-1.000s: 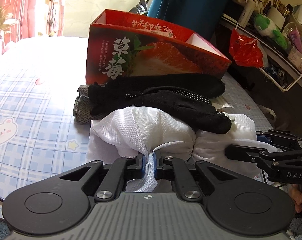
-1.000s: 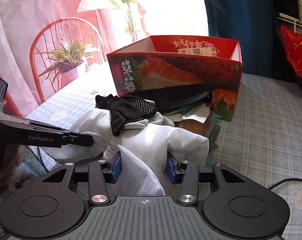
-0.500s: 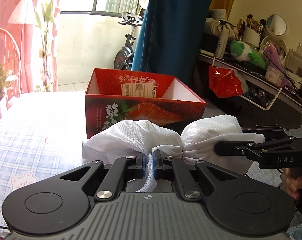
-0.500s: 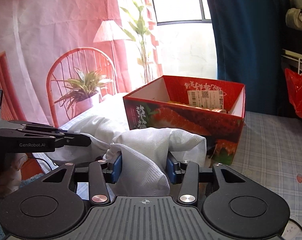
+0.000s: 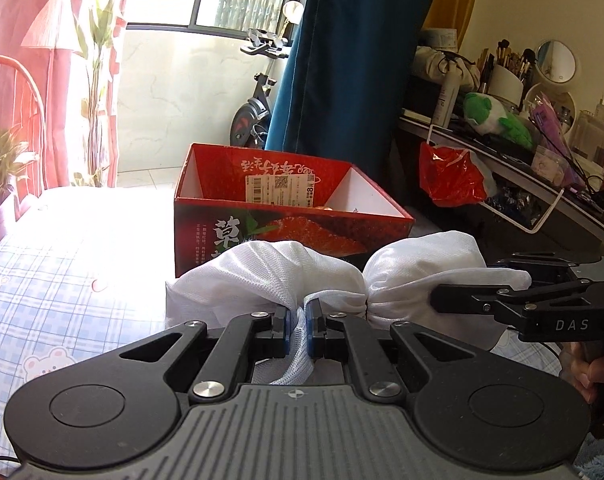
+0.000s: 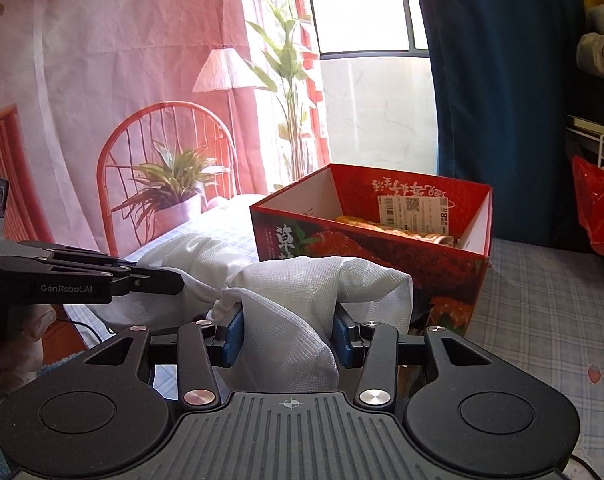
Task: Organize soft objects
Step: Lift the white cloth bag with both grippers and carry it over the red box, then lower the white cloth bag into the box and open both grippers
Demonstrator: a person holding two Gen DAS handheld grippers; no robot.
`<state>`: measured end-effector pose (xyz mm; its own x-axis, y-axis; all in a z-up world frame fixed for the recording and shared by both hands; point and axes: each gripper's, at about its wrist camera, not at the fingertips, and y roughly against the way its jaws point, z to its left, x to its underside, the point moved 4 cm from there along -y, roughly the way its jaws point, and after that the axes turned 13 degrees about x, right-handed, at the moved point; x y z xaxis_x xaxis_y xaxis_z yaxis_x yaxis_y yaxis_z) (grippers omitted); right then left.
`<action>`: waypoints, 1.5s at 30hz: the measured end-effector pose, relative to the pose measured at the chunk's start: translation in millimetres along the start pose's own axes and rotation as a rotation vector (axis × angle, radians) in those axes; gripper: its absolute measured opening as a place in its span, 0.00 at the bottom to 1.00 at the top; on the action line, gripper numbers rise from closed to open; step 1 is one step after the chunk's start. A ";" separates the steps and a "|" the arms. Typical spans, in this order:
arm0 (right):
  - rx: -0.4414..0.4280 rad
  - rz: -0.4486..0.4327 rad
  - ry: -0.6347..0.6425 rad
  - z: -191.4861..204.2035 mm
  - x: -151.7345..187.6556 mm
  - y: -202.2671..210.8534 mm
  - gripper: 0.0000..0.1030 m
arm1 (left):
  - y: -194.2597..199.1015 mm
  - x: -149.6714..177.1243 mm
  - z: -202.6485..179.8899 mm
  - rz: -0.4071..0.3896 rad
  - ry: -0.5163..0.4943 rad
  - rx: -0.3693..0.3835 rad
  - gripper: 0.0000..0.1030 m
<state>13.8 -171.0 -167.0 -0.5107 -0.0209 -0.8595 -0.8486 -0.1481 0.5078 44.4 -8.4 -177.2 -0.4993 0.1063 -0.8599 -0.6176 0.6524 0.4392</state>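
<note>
The left gripper (image 5: 297, 332) is pinching a thin gather of the white mesh bag (image 5: 293, 276), while the right gripper (image 6: 287, 334) is clamping a thicker fold, sharing the load. They are holding it aloft before the red strawberry box (image 5: 285, 216), likely its destination.

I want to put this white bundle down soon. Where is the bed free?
Bare checked sheet lies left of the red box, and more right of it. The box holds folded items, yet has room.
</note>
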 end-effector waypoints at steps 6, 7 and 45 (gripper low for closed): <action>-0.009 -0.034 0.029 -2.9 -33.0 -3.9 0.40 | -1.5 -33.4 3.6 -0.036 -0.023 -0.011 0.08; -0.010 -0.043 0.034 -4.4 -41.5 -5.7 0.40 | -3.6 -42.0 5.9 -0.040 -0.022 -0.008 0.08; 0.218 0.330 -0.102 -125.1 -135.4 -314.2 0.40 | -259.2 -169.2 136.8 0.304 -0.012 -0.066 0.11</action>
<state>366.9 -245.4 -217.5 -0.7622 0.0675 -0.6438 -0.6407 0.0634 0.7652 372.1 -92.8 -181.2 -0.6603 0.2983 -0.6893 -0.4790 0.5396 0.6924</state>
